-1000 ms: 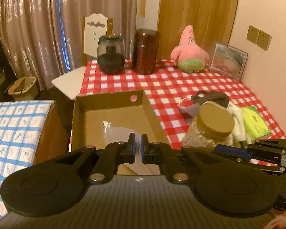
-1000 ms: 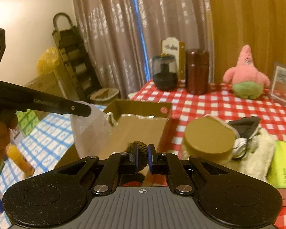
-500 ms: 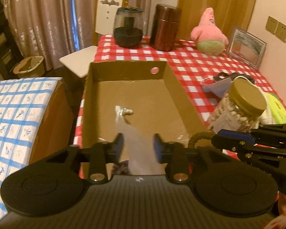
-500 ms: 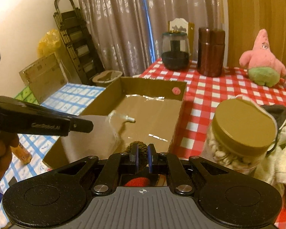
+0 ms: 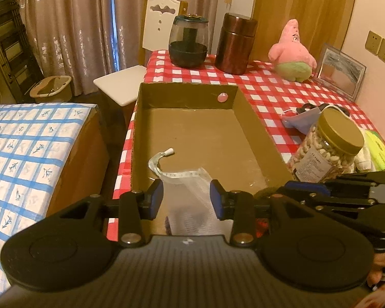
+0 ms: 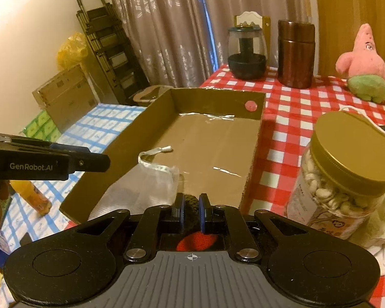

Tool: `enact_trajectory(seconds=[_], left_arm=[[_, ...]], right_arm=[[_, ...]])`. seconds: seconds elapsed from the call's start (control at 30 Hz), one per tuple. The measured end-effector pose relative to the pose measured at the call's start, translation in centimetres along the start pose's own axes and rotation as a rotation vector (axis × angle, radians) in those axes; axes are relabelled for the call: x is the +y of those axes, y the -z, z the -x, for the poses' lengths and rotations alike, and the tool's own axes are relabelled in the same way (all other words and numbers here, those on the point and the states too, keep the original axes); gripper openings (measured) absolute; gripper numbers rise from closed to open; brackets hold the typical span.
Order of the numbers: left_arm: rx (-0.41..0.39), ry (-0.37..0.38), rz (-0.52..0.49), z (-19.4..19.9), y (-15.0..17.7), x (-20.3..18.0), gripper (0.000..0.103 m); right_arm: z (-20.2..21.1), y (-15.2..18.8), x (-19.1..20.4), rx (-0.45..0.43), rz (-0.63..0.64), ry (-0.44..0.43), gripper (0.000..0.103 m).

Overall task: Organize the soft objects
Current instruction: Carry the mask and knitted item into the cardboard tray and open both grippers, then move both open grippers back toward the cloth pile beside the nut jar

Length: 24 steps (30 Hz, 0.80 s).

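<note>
An open cardboard box (image 5: 254,125) (image 6: 131,138) lies on the red checked table. A clear plastic pouch (image 5: 190,192) (image 6: 146,187) with a white hook lies in the box's near end. My left gripper (image 5: 186,195) is open, its jaws on either side of the pouch and apart from it. My right gripper (image 6: 191,211) is shut on a dark braided cord (image 6: 191,201) attached to a red thing (image 6: 196,240) below the jaws. A pink starfish plush (image 5: 292,51) (image 6: 367,64) sits at the table's back. A white cloth (image 6: 382,220) lies right of the jar.
A nut jar with a gold lid (image 5: 326,146) (image 6: 346,179) stands right of the box. A glass jar (image 5: 188,43) and a brown canister (image 5: 236,43) stand at the back. A picture frame (image 5: 341,73) leans on the wall. A blue checked surface (image 5: 25,148) lies left.
My left gripper opened and let go of the clear pouch, which now lies in the box. Both grippers rose and moved forward over the box. The right gripper stayed shut on the cord.
</note>
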<state>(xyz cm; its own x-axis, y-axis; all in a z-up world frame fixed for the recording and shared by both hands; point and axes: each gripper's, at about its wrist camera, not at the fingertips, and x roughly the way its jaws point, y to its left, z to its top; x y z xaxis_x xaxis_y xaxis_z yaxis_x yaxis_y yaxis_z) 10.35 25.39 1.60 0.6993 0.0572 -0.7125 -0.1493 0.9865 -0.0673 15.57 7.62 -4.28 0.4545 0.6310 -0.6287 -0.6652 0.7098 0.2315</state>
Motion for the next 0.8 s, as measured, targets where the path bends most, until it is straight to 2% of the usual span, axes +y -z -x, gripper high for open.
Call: enact_trajectory(seconds=[0.07, 0.1, 0.13, 0.2, 0.47, 0.8], left_arm=[[-0.002, 0.004, 0.0, 0.0, 0.0, -0.2, 0.037], [-0.003, 0.005, -0.001, 0.0, 0.0, -0.4, 0.037], [-0.003, 0.006, -0.001, 0.0, 0.0, -0.5, 0.037], [0.0, 0.009, 0.0, -0.1, 0.1, -0.7, 0.038], [-0.004, 0.015, 0.008, 0.8, 0.6, -1.7, 0.039], [-0.044, 0.051, 0.018, 3.9, 0.6, -4.8, 0.04]], right_arm=[[0.0, 0.0, -0.1, 0.001, 0.006, -0.003, 0.014], [0.1, 0.0, 0.0, 0.0, 0.007, 0.0, 0.021], [0.1, 0.0, -0.1, -0.001, 0.008, 0.0, 0.037], [0.4, 0.0, -0.2, -0.009, 0.001, -0.009, 0.055], [2.6, 0.3, -0.1, -0.003, 0.046, -0.002, 0.056], [8.9, 1.5, -1.9, -0.068, 0.02, 0.105, 0.056]])
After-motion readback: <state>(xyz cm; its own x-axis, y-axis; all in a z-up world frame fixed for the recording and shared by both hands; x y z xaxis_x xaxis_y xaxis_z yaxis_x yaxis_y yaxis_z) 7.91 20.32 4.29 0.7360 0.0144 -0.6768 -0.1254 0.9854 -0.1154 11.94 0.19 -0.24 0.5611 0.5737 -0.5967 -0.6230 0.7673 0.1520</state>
